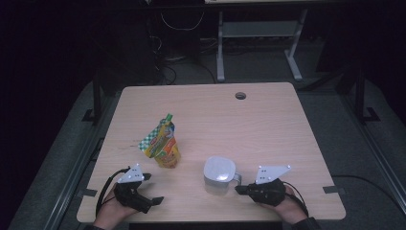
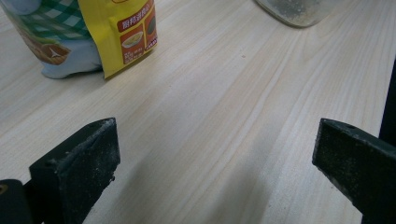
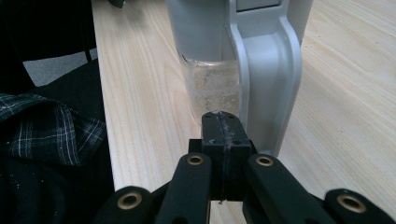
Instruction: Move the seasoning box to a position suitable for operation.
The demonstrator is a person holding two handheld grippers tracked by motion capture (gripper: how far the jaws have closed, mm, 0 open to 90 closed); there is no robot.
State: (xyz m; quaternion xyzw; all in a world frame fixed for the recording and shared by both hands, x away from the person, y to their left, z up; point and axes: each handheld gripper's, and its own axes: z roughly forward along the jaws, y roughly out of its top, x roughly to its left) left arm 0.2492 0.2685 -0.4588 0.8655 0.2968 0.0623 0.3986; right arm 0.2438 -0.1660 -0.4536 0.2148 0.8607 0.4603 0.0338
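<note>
On the pale wooden table (image 1: 268, 120), the right gripper (image 3: 223, 122) sits fully closed and empty just before the grey-handled clear plastic jug (image 3: 243, 70), while the left gripper (image 2: 215, 158) gapes wide, empty, near the yellow spouted pouch (image 2: 119, 32).

Pouch (image 1: 163, 146) yellow, green-white check; jug (image 1: 219, 174) white lid, clear body; table (image 1: 268, 124) pale wood; claws black.

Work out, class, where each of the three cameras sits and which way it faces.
High view: above the person's side, looking forward and down on the table; both hands, left gripper, right gripper.
Left gripper view: rides that gripper, low over the table; jaws wide apart, facing the pouch.
Right gripper view: faces the jar's handle; jaws shut together.
Shared: both gripper views show the jar.
</note>
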